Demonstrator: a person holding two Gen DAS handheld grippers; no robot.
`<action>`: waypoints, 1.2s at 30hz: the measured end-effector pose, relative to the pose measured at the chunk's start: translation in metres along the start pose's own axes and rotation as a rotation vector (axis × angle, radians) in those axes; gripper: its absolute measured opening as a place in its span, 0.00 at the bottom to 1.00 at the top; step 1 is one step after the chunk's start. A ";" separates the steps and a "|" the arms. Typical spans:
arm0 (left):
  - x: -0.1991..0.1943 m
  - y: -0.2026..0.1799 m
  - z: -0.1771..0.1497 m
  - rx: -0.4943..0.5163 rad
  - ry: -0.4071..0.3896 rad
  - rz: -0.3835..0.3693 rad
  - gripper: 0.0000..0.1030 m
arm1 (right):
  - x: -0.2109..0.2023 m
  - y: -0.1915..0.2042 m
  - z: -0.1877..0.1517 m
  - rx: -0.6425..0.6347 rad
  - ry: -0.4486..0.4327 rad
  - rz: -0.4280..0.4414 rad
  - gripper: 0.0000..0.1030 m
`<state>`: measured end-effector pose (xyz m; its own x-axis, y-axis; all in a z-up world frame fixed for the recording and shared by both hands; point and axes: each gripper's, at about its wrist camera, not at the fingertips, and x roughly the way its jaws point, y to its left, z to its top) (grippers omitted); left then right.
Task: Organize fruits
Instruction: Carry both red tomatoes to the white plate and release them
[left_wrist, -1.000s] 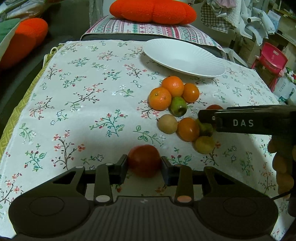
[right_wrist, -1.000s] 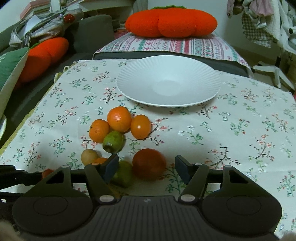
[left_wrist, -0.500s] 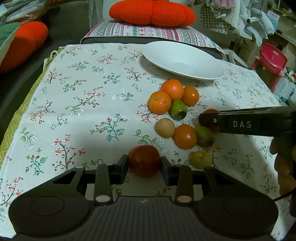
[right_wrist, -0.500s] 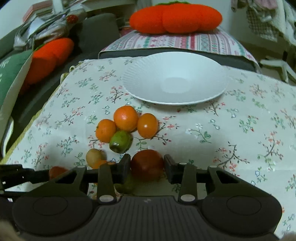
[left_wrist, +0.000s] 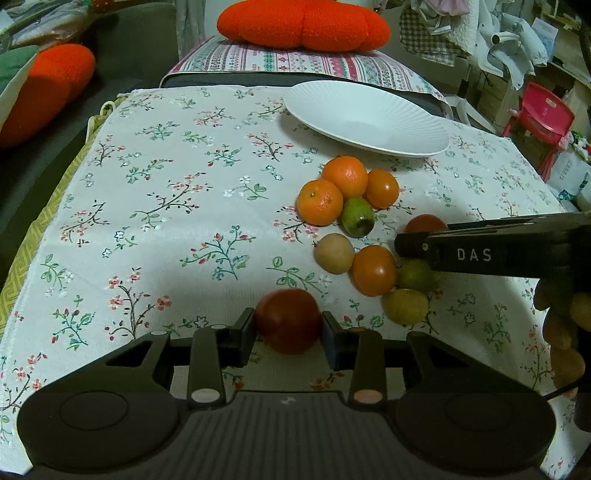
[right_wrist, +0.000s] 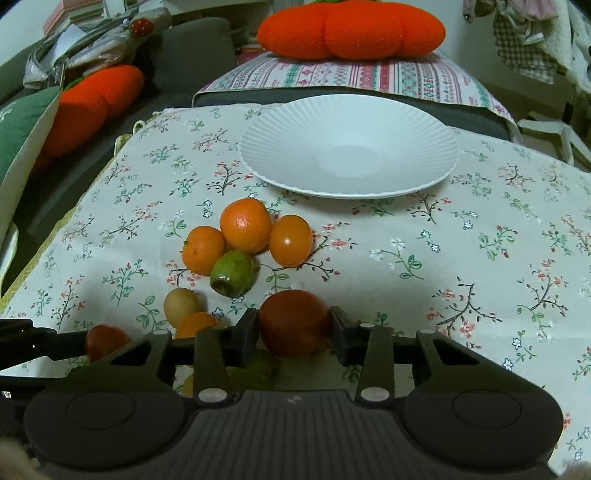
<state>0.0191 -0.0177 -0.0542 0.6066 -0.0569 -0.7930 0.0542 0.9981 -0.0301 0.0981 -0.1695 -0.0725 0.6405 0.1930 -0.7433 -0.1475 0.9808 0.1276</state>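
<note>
Left gripper (left_wrist: 288, 326): closed on a red fruit (left_wrist: 288, 320), one pad against each flank; fruit sits low over the cloth at 6 o'clock in the left view.
Right gripper (right_wrist: 294, 328): closed on a second red fruit (right_wrist: 294, 322), pads pressing both sides; at 6 o'clock in the right view.
Right gripper, from the left camera: a dark bar marked DAS (left_wrist: 495, 251) entering at 3 o'clock, its tip over the fruit pile.
Plate (right_wrist: 349, 147): white, ribbed, on the cloth at 12 o'clock of the pile, apart from it.
Oranges: two mandarins (right_wrist: 245, 224) (right_wrist: 203, 249) and a smooth orange fruit (right_wrist: 290, 240), touching in a cluster just below the plate.
Green fruit (right_wrist: 232, 272): touching the cluster at its 6 o'clock.
Tan fruit (left_wrist: 334, 253): at 7 o'clock of the green one, touching another orange fruit (left_wrist: 373, 270).
Yellow fruit (left_wrist: 405, 305): at 5 o'clock of that orange fruit.
Greenish fruit (left_wrist: 415, 275): partly under the DAS bar.
Cloth (left_wrist: 166, 206): floral, covers the table.
Cushion (right_wrist: 351, 27): orange, at 12 o'clock beyond the plate.
</note>
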 end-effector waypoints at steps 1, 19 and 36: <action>0.000 0.000 0.000 -0.001 -0.002 0.000 0.14 | 0.000 0.000 0.000 0.003 0.000 0.002 0.36; -0.015 0.007 0.033 -0.018 -0.112 -0.007 0.14 | -0.037 -0.031 0.022 0.141 -0.136 0.072 0.36; 0.013 -0.036 0.099 0.144 -0.199 -0.026 0.14 | -0.039 -0.055 0.055 0.233 -0.189 0.087 0.36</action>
<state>0.1035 -0.0568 -0.0037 0.7472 -0.1001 -0.6570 0.1754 0.9832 0.0497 0.1225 -0.2297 -0.0148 0.7650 0.2572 -0.5904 -0.0456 0.9361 0.3487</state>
